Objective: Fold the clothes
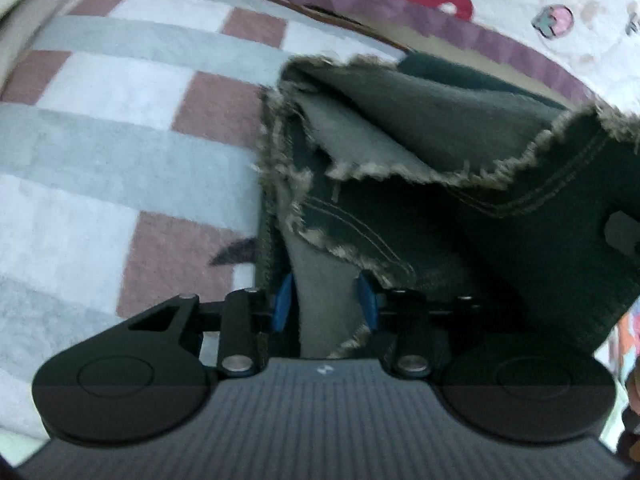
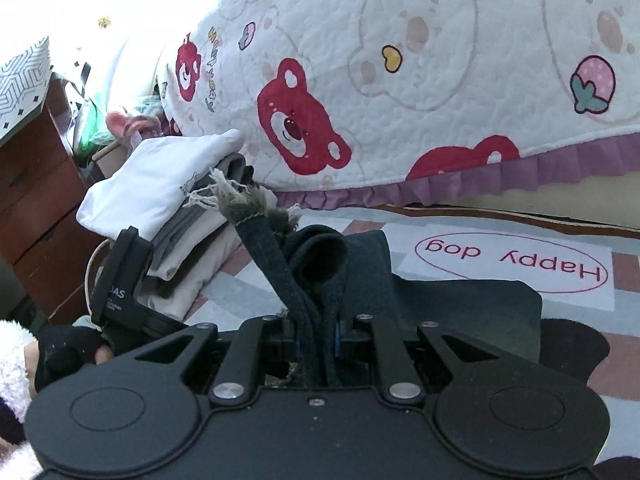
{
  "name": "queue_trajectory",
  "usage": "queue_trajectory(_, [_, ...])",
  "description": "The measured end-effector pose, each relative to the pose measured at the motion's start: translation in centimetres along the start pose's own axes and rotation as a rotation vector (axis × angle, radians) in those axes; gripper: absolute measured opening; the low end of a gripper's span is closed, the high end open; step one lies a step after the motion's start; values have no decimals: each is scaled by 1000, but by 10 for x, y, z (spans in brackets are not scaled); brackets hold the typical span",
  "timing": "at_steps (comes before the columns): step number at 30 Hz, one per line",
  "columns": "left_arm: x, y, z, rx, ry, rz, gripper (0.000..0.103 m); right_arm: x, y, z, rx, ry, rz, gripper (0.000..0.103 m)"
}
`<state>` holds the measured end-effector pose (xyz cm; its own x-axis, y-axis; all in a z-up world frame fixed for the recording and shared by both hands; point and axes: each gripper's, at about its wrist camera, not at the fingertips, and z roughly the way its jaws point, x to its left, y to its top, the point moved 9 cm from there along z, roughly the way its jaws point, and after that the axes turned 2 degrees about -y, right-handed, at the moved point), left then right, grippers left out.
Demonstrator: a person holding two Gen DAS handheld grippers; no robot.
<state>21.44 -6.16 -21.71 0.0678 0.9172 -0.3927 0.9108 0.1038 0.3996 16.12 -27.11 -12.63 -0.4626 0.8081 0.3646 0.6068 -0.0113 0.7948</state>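
Both of my hand-held grippers clamp dark frayed denim: left hand-held gripper [image 1: 325,304] and right hand-held gripper [image 2: 318,338] lift the jeans [image 1: 460,200] above a checked bedspread [image 1: 120,140].

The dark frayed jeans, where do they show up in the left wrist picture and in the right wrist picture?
Left wrist view: the dark frayed jeans fill the centre and right, a fold pinched in the left hand-held gripper.
Right wrist view: they sit at lower centre, a frayed strip rising from the right hand-held gripper.
Shared landmark: the purple ruffle of the bear quilt, upper right in the left view, right of centre in the right view.
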Motion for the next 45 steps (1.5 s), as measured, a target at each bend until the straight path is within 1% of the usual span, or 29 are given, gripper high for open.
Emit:
queue_trajectory(1, [0,1,-1,-13,6,2,38,-1,0,0,0,2,4,16])
queue_trajectory(2, [-1,2,-2,-18,1,4,38,-1,0,0,0,3,5,16])
queue_trajectory(3, [-3,3,-2,-21,-15,4,36,-1,0,0,1,4,5,16])
queue_trajectory(5, [-5,4,-4,-40,-46,5,30,0,0,1,3,6,4,16])
queue_trajectory(7, [-8,5,-6,-58,-48,26,28,0,-1,1,4,9,4,16])
queue_trajectory(12, [-6,7,2,-64,-32,32,28,0,-3,0,10,15,0,16])
queue_trajectory(14, [-5,14,10,-78,-14,21,30,0,-3,0,12,17,2,16])
queue_trajectory(15, [-4,19,14,-75,-17,12,31,0,-3,0,11,18,3,16])
queue_trajectory(16, [-4,23,18,-72,-19,2,30,0,-3,1,12,19,4,16])
queue_trajectory(17, [-4,27,21,-70,-22,-3,21,0,-4,1,12,20,5,17])
queue_trajectory(18, [-5,30,24,-69,-23,7,10,0,-3,0,6,21,4,17])
queue_trajectory(19, [-8,33,23,-79,-20,28,5,1,-2,-3,-10,22,-1,17])
queue_trajectory(21, [-18,36,18,-113,4,82,4,2,1,-9,-42,25,-10,17])
queue_trajectory(23, [-32,43,5,-169,24,149,4,4,3,-16,-74,27,-18,17])
queue_trajectory(27, [-53,67,-20,-264,-20,193,4,7,8,-30,-137,32,-36,17])
queue_trajectory(30, [-55,82,-17,-282,-30,196,3,11,10,-36,-173,29,-55,17])
queue_trajectory(31, [-50,82,-10,-259,-28,180,4,15,6,-31,-162,14,-73,17])
queue_trajectory(33, [-29,77,8,-208,0,100,5,22,0,-20,-140,-16,-109,17])
queue_trajectory(35, [-7,68,21,-154,-20,-3,9,25,-10,-6,-103,-31,-104,17])
queue_trajectory(36, [0,67,22,-142,-53,-51,9,28,-17,0,-82,-33,-111,17])
queue_trajectory(37, [5,69,19,-141,-83,-80,10,30,-24,7,-60,-36,-118,17])
queue_trajectory(39, [5,71,13,-154,-117,-89,10,41,-35,15,-29,-40,-166,18])
queue_trajectory(43, [2,73,8,-171,-146,-114,8,56,-43,22,-1,-55,-265,18])
queue_trajectory(45, [-1,74,0,-192,-184,-128,7,62,-46,21,6,-53,-305,18])
